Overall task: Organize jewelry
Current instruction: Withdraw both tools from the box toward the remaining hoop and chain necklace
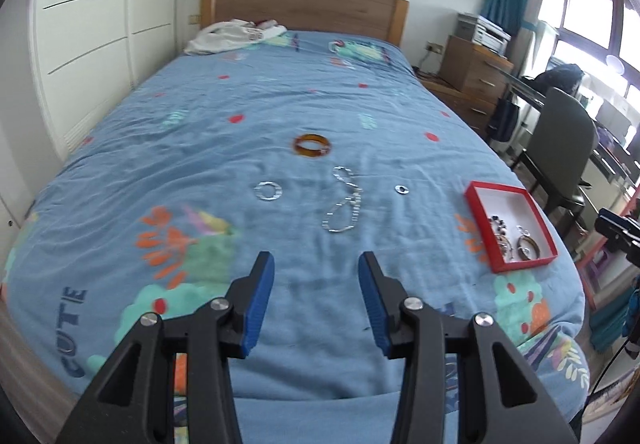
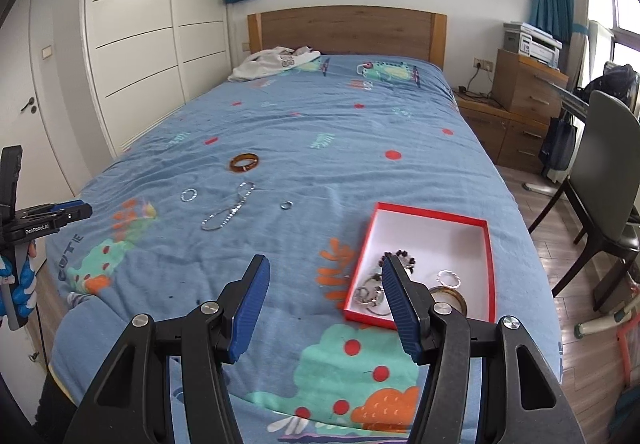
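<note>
Left wrist view has the left gripper (image 1: 316,264) wide apart and empty above the blue bed (image 1: 240,115), with the chain (image 1: 344,201) ahead at twelve o'clock, its long axis running away from the camera. Bangle (image 1: 312,145) lies beyond the chain, small hoop (image 1: 268,190) at eleven, ring (image 1: 401,188) at one, and the red box (image 1: 480,219) at two. Right gripper (image 2: 326,270) is also wide and empty, the box (image 2: 490,264) just beside its right finger, long axis pointing toward the headboard (image 2: 348,29).
</note>
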Demonstrator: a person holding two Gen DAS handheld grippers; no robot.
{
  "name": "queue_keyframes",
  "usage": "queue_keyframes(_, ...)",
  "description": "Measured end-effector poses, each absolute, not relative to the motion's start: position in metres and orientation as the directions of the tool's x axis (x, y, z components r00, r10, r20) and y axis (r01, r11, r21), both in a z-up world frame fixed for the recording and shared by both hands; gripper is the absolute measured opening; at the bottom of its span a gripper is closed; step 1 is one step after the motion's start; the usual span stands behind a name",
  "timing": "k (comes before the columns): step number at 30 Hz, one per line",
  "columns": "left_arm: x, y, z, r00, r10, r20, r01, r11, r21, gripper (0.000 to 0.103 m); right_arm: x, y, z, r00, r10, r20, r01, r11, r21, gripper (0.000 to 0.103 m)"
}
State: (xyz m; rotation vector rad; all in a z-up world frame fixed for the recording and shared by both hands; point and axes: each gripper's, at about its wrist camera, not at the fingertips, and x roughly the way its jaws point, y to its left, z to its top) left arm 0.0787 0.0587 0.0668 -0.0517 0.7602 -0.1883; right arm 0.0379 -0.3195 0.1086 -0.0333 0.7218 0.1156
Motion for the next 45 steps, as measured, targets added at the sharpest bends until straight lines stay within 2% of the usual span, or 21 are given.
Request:
queue_keyframes(9,0.049,0.132,0.073,0.752,-0.108,-0.651,0.045,0.993,-0.113,0.042,0.036,-0.29,0.126,0.754,0.117,-0.647,-0.145,0.989,0.01,0.058)
queue_keyframes(23,0.035,0.19,0.045,0.765,-0.011,-0.644,-0.111,0.983,-0.149,0.042,0.062,-0.249,0.123,0.728,0.157,-0.667,-0.202,0.979,0.011,0.058)
queue_keyframes(45,0.073,0.167,0.013,0.678,-0.026,-0.734,-0.101,0.987,-0.128,0.042,0.113,-0.255,0.085,0.675,0.194,-0.712,-0.2,0.977,0.077,0.058)
